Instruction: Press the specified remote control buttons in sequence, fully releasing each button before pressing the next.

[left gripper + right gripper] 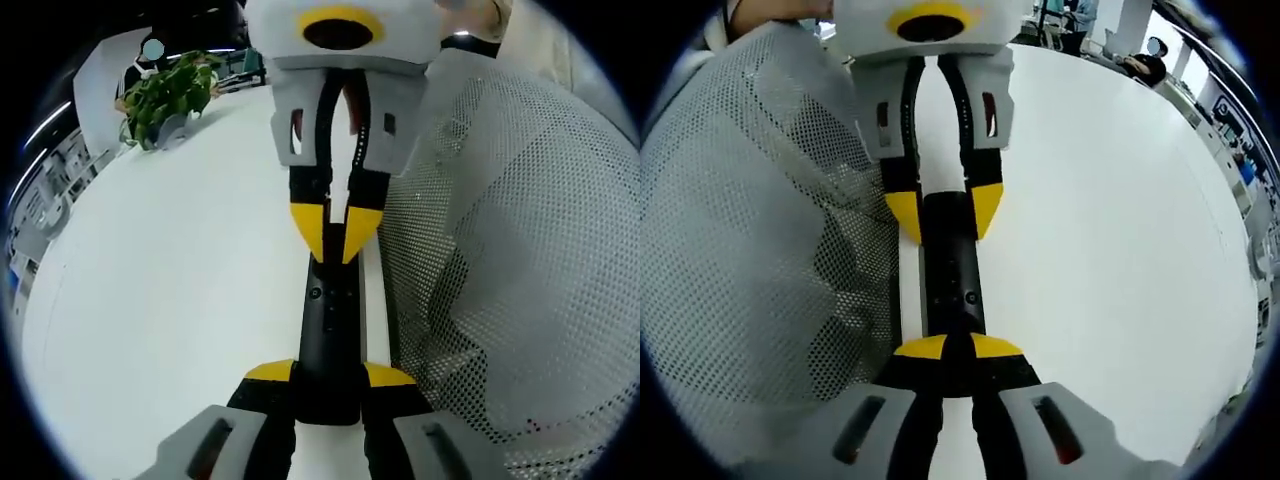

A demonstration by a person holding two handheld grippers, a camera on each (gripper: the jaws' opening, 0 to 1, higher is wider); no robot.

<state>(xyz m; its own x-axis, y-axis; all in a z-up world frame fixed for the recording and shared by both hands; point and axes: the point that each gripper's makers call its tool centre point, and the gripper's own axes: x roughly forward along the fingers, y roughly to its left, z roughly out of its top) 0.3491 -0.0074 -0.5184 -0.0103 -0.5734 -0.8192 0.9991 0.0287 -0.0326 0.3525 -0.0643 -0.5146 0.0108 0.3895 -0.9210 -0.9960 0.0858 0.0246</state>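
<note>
Left hand-held gripper [330,375] squeezing remote [331,330] at 6 o'clock. Right hand-held gripper [335,235], tips together, poking down at 12 o'clock. Keeping remote steady on worktop [180,290]; lifting fully off.

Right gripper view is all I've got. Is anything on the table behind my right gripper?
Observer: Yes, a leafy plant stands far back on the white table, beyond the right gripper.
Operator: How far does the remote run into the left gripper?
Observer: The remote ends past the left gripper's yellow tips, held between its jaws.
Operator: From the front, are my jaws shut?
Observer: Yes, the yellow tips meet in a point over the remote's other end. Whether they press it I cannot tell.
</note>
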